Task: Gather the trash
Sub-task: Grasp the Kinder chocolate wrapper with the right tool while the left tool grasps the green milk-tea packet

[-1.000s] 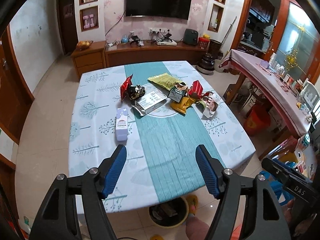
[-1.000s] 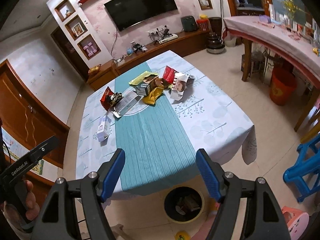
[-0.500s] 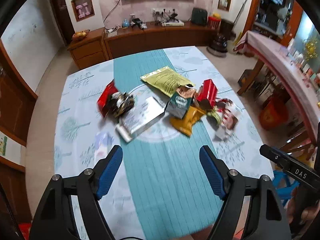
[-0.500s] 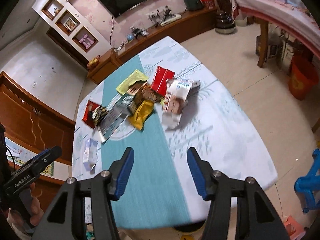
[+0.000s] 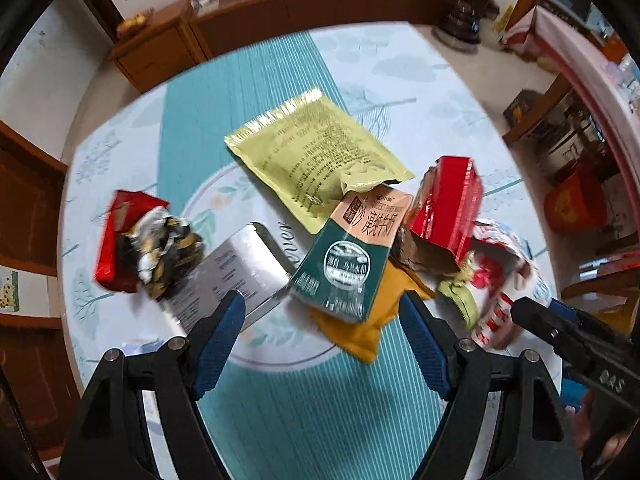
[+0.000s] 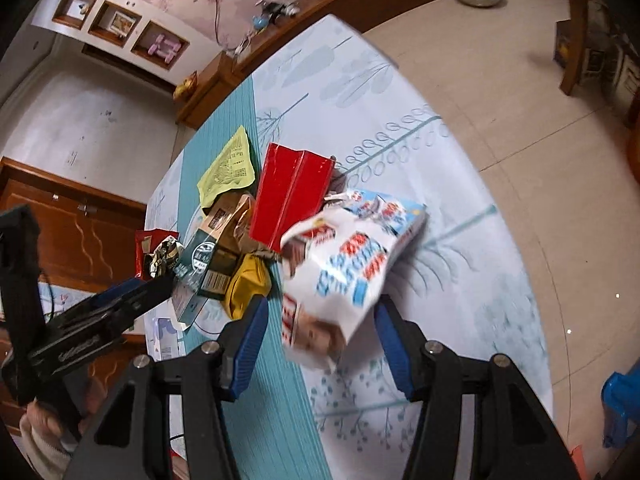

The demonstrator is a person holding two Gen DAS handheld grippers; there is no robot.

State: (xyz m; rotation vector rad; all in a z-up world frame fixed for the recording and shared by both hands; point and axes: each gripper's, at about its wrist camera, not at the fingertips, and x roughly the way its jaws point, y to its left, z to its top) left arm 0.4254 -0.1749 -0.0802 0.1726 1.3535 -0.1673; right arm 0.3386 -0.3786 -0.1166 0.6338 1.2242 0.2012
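The table point(image 5: 400, 80) carries a pale leaf-print cloth with one teal runner point(image 5: 304, 420) down its middle. All trash lies in one cluster on and beside the runner; every place below is given relative to the green carton point(image 5: 344, 268).

Left gripper point(image 5: 320, 336): jaws wide apart, holding nothing. The near end of the carton lies between its two blue pads point(image 5: 218, 336), touching neither as far as can be seen.

Right gripper point(image 6: 316, 340): jaws wide apart, holding nothing. The white bag point(image 6: 344, 272) lies between its pads point(image 6: 248, 344); contact cannot be told because of blur.

Trash count, largest first:
- one yellow-green pouch point(image 5: 320, 160), flat, behind the carton, its near corner touching the carton's far end
- one white bag with red and blue print point(image 5: 500, 292), right of the carton at the edge of the cluster
- one silver flat pack point(image 5: 236, 276), just left of the carton
- one green carton, lying tilted on the mustard pouch
- one red box point(image 5: 448, 208), just right of the carton, resting on brown wrapping
- one mustard pouch point(image 5: 360, 328), under the carton's near end
- one red packet point(image 5: 120, 236), far left of the carton
- one crumpled foil wrapper point(image 5: 168, 252), on the red packet
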